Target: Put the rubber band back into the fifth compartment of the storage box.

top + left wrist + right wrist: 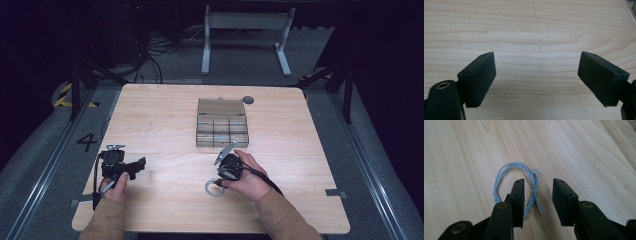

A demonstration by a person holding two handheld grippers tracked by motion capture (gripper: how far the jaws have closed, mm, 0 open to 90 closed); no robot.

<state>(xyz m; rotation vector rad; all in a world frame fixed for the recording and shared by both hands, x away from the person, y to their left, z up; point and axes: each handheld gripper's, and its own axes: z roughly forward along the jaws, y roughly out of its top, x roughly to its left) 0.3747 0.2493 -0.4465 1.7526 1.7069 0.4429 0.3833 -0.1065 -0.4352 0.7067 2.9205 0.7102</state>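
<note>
A loop of thin light-blue cord point(510, 166), tied with a knot, lies flat on the wooden table point(165, 120). My right gripper point(538, 182) points down at it with its jaws apart. The knotted strand runs between the jaws, and neither pad presses on it. In the high view the cord point(211, 188) lies near the table's front, just under the right gripper point(220, 181). My left gripper point(139, 165) rests near the front left, held in a hand. Its jaws point(537, 54) stand wide open over bare wood.
A clear plastic box point(221, 131) with several compartments sits in the middle of the table, its lid point(221, 106) folded back. A small dark disc point(248, 99) lies behind it. Strips of tape mark the table's front edge. A desk frame stands on the floor beyond.
</note>
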